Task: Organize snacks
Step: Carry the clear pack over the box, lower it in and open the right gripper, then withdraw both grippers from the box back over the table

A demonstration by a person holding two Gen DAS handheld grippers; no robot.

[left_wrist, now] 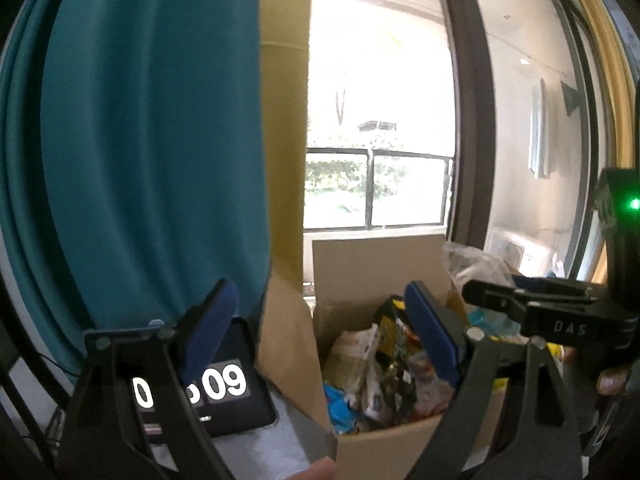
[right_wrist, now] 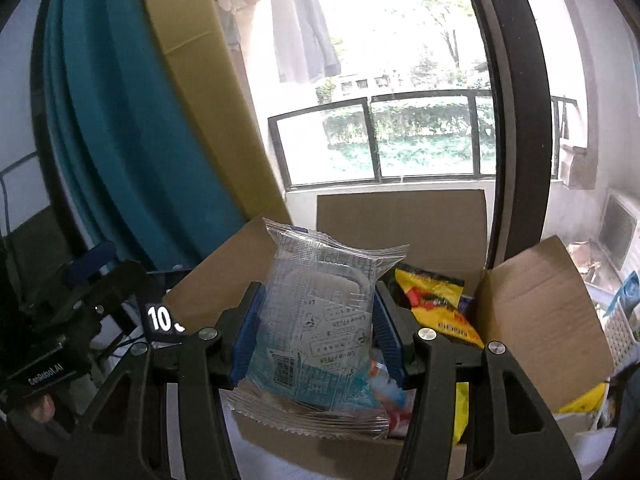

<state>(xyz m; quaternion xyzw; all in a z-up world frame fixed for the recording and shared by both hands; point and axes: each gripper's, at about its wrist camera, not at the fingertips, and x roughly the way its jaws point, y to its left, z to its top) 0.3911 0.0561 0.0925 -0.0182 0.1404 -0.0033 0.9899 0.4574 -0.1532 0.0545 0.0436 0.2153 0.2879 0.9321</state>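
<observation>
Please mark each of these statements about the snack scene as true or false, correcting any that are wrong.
1. The right gripper holds a clear plastic packet. True.
2. The left gripper holds a yellow bag. False: its jaws stand open with nothing between them.
3. The cardboard box is closed. False: its flaps stand open and snacks show inside.
4. A yellow snack bag lies in the box. True.
5. A teal curtain hangs at the left. True.

glossy clear plastic packet (right_wrist: 320,320), matt cardboard box (right_wrist: 540,320)
</observation>
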